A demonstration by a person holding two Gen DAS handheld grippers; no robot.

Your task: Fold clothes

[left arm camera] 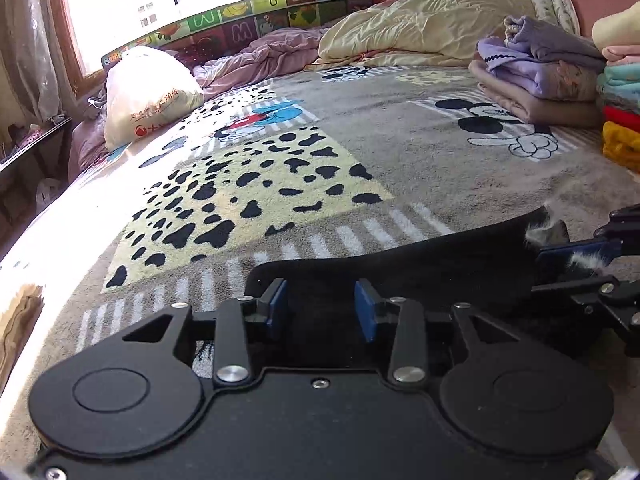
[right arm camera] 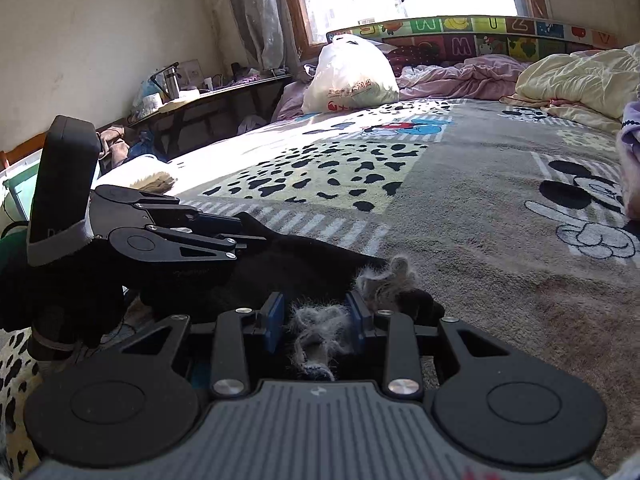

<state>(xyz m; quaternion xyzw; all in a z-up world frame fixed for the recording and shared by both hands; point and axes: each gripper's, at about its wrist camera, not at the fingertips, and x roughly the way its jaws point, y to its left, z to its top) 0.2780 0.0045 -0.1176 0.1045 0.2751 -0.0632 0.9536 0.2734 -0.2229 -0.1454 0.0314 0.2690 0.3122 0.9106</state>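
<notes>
A black garment (left arm camera: 420, 264) with a grey furry trim (right arm camera: 384, 276) lies on the patterned blanket (left arm camera: 400, 152) near the bed's front edge. My left gripper (left arm camera: 325, 305) has its blue pads apart, with the black cloth between and under them. My right gripper (right arm camera: 318, 322) also has its pads apart, with the furry trim lying between them. In the right wrist view the left gripper (right arm camera: 224, 232) lies on the garment's left end. In the left wrist view the right gripper (left arm camera: 580, 252) sits at the garment's right end.
A stack of folded clothes (left arm camera: 548, 76) stands at the right of the bed. A cream quilt (left arm camera: 420, 28) and pink sheet (left arm camera: 260, 56) are bunched at the back. A white plastic bag (left arm camera: 148, 92) sits at the back left. A cluttered desk (right arm camera: 192, 96) stands beside the bed.
</notes>
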